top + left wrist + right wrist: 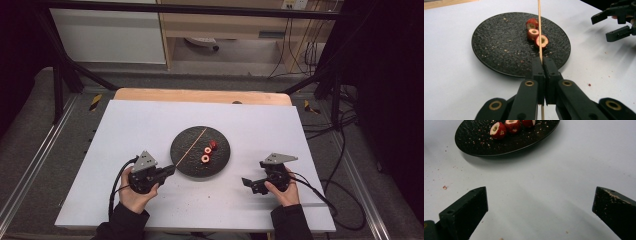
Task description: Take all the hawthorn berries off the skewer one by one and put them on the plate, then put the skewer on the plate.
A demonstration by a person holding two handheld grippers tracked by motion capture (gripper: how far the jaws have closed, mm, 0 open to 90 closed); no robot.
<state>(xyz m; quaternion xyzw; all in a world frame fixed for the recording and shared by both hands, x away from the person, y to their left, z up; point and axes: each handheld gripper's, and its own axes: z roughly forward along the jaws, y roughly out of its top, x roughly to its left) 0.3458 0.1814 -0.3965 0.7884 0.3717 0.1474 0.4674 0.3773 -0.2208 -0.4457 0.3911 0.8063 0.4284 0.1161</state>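
Three cored fruit pieces (536, 33) may roll when speared: left gripper (541, 62) pinches thin skewer (539, 25) low, right gripper (540, 202) wide, empty.

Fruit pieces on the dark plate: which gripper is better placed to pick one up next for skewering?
Right. The right gripper is open and free beside the plate. The left gripper is shut on the skewer, so it likely can't grab the fruit pieces.
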